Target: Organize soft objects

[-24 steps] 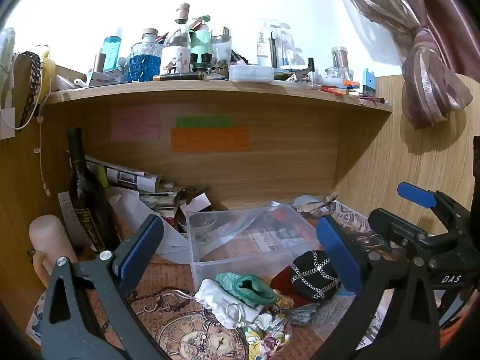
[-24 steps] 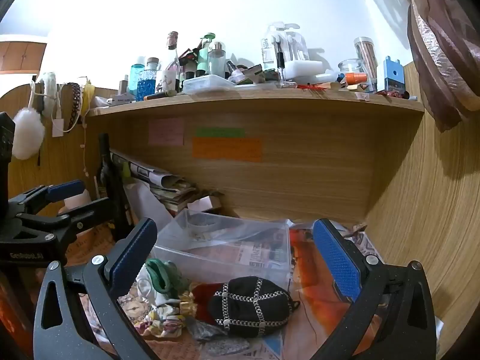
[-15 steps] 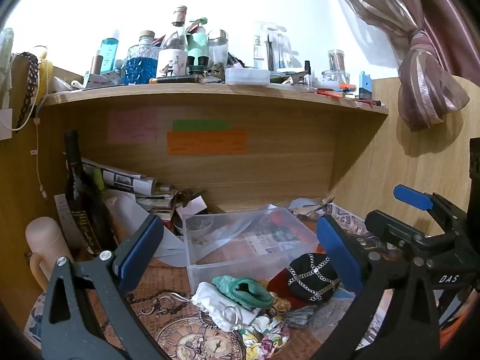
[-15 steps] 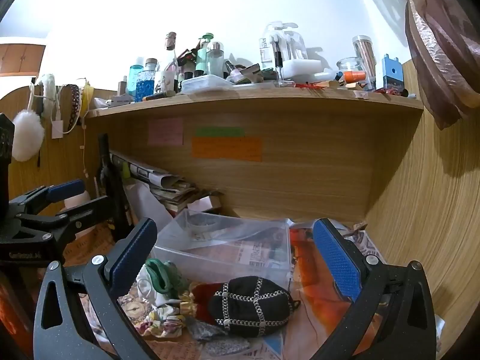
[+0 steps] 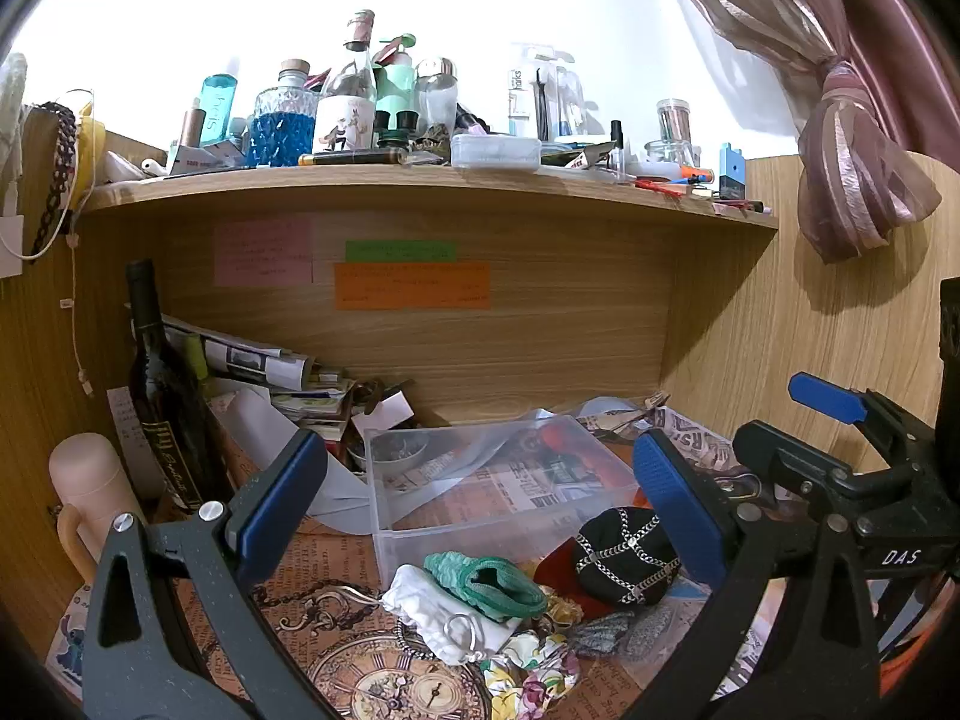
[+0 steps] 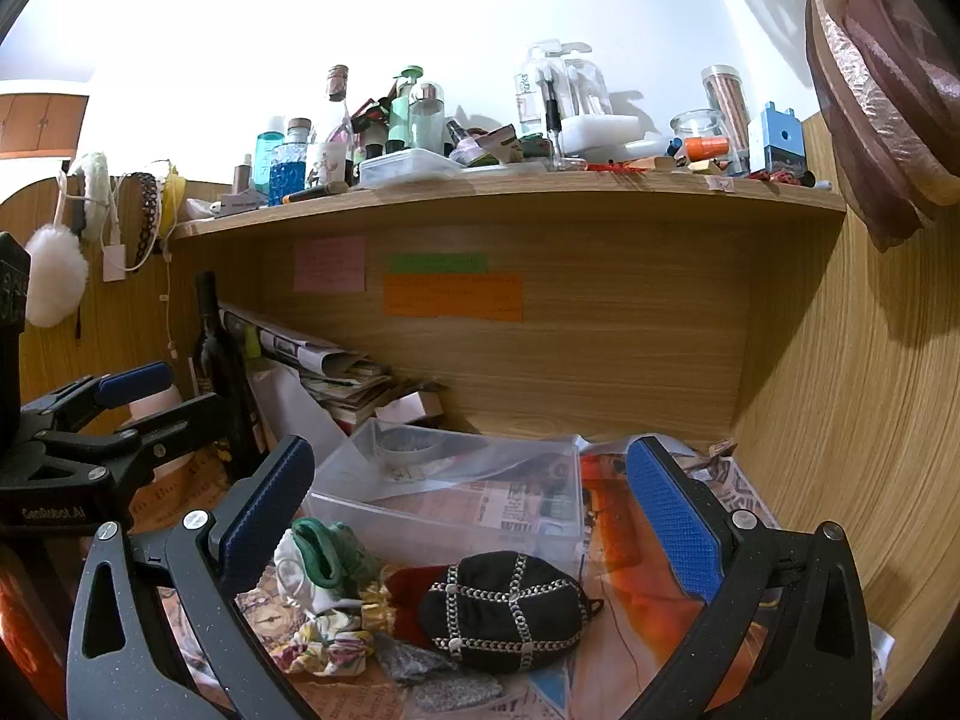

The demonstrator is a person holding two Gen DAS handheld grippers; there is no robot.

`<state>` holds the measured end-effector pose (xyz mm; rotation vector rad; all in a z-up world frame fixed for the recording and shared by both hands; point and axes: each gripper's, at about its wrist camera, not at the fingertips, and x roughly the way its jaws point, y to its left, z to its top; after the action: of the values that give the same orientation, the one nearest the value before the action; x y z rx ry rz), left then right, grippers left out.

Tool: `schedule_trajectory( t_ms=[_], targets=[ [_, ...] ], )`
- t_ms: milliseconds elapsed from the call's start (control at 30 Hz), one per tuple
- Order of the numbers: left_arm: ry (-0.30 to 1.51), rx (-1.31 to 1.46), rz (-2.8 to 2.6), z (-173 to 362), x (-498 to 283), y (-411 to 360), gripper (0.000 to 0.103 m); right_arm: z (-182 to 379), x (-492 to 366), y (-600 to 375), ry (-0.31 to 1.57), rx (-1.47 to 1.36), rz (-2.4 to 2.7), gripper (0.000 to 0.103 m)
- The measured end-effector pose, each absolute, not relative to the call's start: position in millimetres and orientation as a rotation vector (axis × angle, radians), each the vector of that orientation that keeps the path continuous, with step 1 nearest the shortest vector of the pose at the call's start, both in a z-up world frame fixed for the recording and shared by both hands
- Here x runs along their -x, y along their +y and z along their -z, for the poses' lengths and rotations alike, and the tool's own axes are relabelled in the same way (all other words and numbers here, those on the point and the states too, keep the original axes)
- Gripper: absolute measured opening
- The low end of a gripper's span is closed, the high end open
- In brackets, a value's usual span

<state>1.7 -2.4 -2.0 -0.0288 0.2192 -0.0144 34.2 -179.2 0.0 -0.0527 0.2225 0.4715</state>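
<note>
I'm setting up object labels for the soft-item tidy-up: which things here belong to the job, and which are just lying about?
Job:
black chained cap
green fabric
white cloth
floral scrunchie
clear bin

Lying about:
wine bottle
newspapers
sticky notes
shelf bottles

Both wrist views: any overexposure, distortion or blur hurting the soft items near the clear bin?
Left wrist: wall above the shelf blown out, shelf edge bowed by fisheye, green cloth and clear bin sharp. Right wrist: same white-out, black studded cap crisp, corners vignetted black.

Overexposed wall, shadowed shelf, fisheye-warped edges
</note>
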Motion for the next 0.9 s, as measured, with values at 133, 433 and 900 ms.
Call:
schedule_trajectory(
  t_ms=[133, 433, 900],
  targets=[
    [0.22, 0.029, 0.017, 2.4, -2.1, -2.6, 0.103, 1.0, -34.5, -178.9, 0.222, 0.053, -0.47, 0.103],
    [0.225, 0.031, 0.023, 3.3, -3.0, -3.2, 0.103, 1.2, -34.6, -178.1, 0.221, 0.052, -0.472, 0.103],
    [0.233, 0.029, 0.03, 4.2, -5.8, -5.3, 0.103, 1.8, -34.8, -177.5, 0.222, 0.049, -0.471, 0.103]
  ],
)
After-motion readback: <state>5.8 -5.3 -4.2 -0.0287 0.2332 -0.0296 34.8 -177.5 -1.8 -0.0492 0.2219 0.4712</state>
